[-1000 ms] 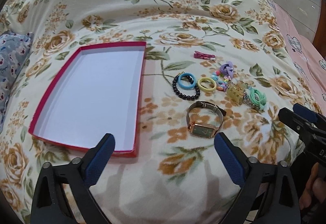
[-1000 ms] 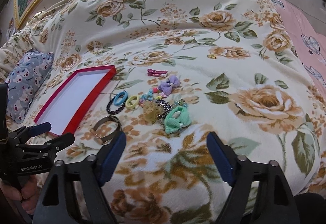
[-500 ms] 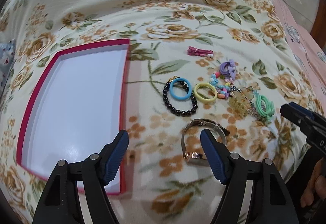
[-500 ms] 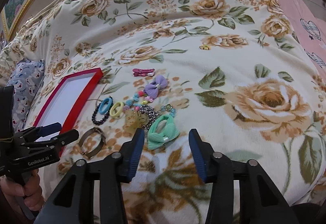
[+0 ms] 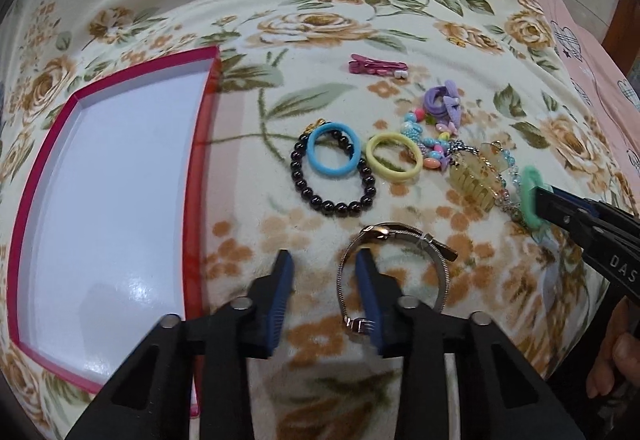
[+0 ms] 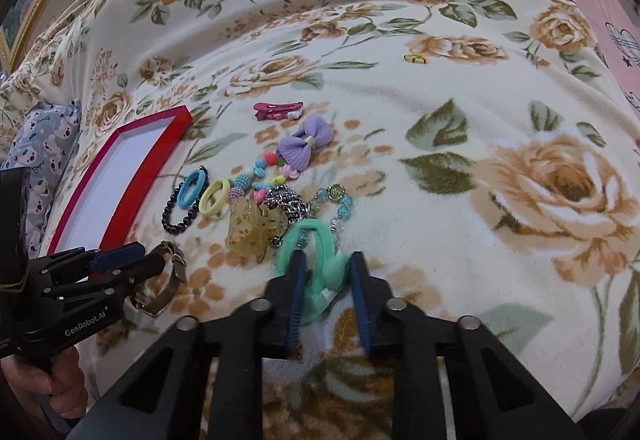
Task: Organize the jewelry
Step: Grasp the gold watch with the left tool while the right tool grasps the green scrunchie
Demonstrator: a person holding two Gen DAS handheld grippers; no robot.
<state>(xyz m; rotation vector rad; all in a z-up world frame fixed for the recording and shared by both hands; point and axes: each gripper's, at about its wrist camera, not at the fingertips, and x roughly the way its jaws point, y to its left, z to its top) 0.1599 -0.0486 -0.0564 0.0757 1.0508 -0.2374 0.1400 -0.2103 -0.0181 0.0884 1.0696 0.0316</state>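
A rose-gold watch lies on the floral blanket; my left gripper is open around the left side of its band, its right finger inside the loop. The watch also shows in the right wrist view. My right gripper is open with its jaws around a mint green bow hair tie, which shows in the left wrist view too. A red tray with white inside lies left. A black bead bracelet, blue ring and yellow ring lie between.
A pink hair clip, purple bow, colourful bead string, amber claw clip and silver chain lie clustered. A small yellow item lies further back. A grey patterned pillow is left.
Both grippers moved forward and down and narrowed. The left now straddles the watch band; the right now straddles the green bow.
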